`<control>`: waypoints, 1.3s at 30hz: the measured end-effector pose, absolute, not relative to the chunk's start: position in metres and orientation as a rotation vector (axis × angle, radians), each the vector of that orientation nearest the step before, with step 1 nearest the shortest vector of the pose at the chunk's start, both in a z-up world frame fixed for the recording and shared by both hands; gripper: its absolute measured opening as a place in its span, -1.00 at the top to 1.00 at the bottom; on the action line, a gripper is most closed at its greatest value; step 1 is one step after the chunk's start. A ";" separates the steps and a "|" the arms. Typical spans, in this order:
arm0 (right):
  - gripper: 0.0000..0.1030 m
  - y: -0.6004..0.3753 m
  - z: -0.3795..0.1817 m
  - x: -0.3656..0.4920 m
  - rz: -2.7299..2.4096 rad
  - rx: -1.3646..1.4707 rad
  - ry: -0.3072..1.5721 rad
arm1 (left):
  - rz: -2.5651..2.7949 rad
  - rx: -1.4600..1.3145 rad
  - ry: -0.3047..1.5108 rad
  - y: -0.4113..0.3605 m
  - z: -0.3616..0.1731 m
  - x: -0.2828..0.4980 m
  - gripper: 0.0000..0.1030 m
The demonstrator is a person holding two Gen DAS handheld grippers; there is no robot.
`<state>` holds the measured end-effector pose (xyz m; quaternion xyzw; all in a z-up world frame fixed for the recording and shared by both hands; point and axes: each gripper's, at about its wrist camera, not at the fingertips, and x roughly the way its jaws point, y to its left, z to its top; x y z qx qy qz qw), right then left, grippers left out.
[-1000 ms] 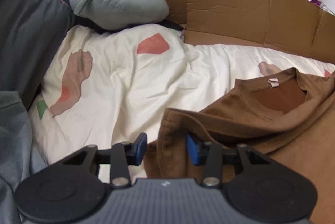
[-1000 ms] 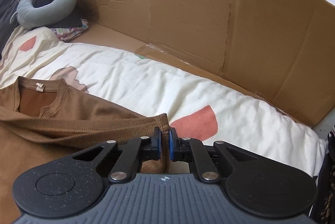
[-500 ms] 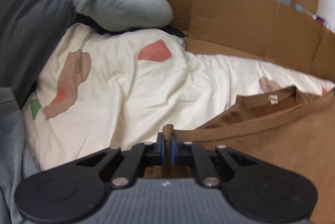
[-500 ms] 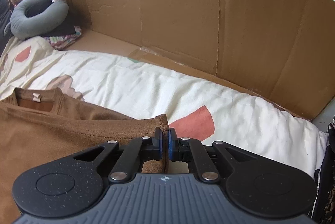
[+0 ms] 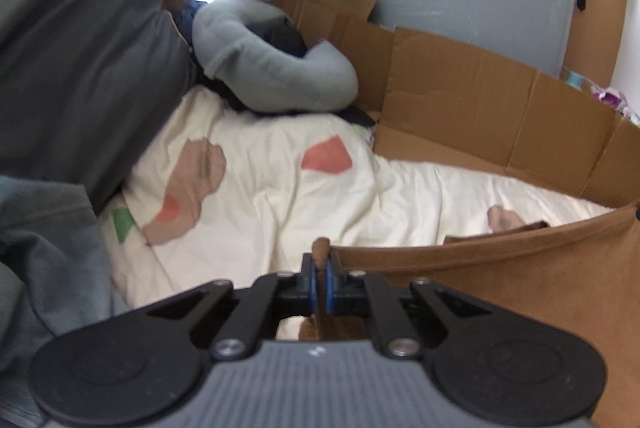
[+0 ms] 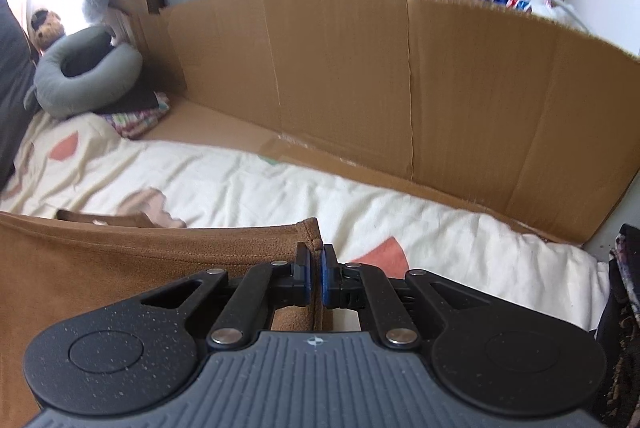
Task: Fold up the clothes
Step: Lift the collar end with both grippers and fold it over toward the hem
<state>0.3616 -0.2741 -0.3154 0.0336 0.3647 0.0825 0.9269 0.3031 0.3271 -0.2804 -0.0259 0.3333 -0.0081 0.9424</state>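
The left gripper [image 5: 319, 265] is clamped tight on one corner of the brown T-shirt [image 5: 520, 292]. The shirt's hem stretches taut above the cream patterned duvet [image 5: 280, 196], and the right gripper [image 6: 314, 266] pinches the opposite corner near the cardboard wall [image 6: 360, 76].

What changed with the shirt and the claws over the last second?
The left claw, open a second ago, shut on the brown T-shirt corner. Both claws then lifted its edge into a taut line, hiding most of the collar. The right claw stayed clamped on its corner; the patterned duvet stayed put.
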 end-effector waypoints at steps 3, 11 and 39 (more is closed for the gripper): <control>0.93 -0.274 -0.307 0.362 0.175 0.084 0.735 | -0.006 -0.072 0.676 0.333 -0.268 0.304 0.91; 0.93 -0.263 -0.311 0.382 0.172 0.065 0.757 | -0.008 -0.024 0.739 0.337 -0.274 0.327 0.91; 0.95 -0.249 -0.367 0.447 0.070 -0.017 0.947 | 0.040 0.036 0.884 0.325 -0.335 0.400 0.91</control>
